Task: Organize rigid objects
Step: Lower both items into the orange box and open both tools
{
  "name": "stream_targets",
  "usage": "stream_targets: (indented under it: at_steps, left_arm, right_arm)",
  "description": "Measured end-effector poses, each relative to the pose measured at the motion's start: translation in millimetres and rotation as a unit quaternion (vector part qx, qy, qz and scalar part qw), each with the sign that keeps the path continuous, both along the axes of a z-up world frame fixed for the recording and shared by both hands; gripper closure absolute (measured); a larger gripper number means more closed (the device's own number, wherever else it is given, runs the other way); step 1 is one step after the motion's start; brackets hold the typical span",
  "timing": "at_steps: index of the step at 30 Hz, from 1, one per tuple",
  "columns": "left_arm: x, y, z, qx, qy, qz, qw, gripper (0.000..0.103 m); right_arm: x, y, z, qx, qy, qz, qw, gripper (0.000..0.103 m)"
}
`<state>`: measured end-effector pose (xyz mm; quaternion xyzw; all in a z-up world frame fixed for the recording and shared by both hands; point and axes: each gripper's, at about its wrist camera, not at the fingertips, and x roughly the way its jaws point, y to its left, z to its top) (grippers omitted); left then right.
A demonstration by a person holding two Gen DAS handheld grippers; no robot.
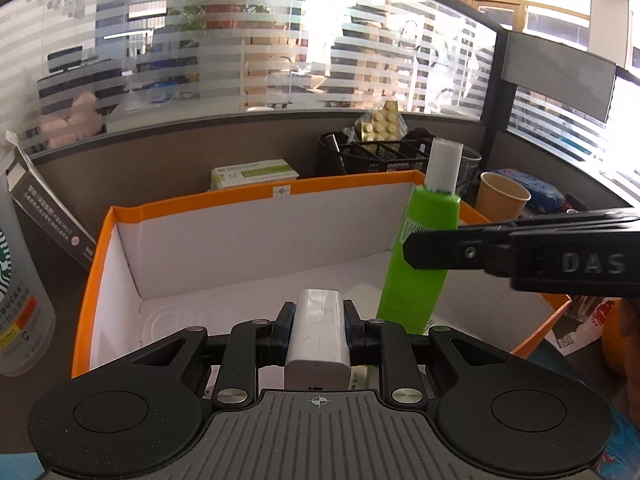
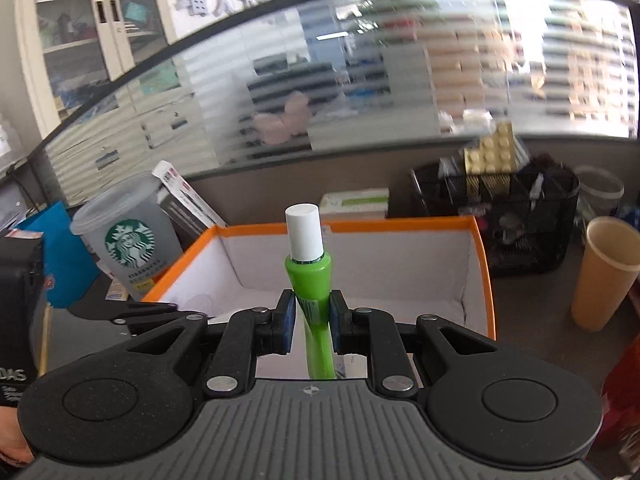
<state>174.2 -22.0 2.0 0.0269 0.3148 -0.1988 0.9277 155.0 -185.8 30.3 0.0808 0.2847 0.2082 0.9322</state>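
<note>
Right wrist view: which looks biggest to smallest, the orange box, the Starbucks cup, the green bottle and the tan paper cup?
1. Orange box, clearly largest.
2. Starbucks cup and tan paper cup look alike, so I won't rank them.
3. Green bottle, slimmest, though it is nearest the camera, held in the right hand-held gripper.

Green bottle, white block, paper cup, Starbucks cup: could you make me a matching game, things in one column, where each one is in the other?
Things:
1. green bottle
2. white block
3. paper cup
4. Starbucks cup

Places:
A. on the desk, right of the orange box
B. in the left gripper
C. left of the orange box
D. in the right gripper

Pairs: 1-D, 2-B, 3-A, 4-C
</note>
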Motion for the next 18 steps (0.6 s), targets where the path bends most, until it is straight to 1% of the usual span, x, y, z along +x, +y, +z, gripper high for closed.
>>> stream_targets:
  at_steps: [7, 11, 18]
  left_arm:
    - [3.9, -0.3, -11.2, 0.005, 0.017, 0.0, 0.9998, 0.082]
    - [4.7, -0.8, -9.9, 0.007, 0.017, 0.0, 0.9998, 0.082]
    - [8.1, -2.1, -11.0, 0.009, 0.024, 0.0, 0.9997, 0.082]
  right_arm:
    - [25.4, -7.6, -29.6, 0.021, 0.075, -0.015, 0.997, 0.086]
    - [32.1, -5.5, -38.0, 0.014, 0.093, -0.018, 0.995, 0.084]
    - [41.2, 7.2, -45.0, -0.021, 0.117, -0.019, 0.993, 0.084]
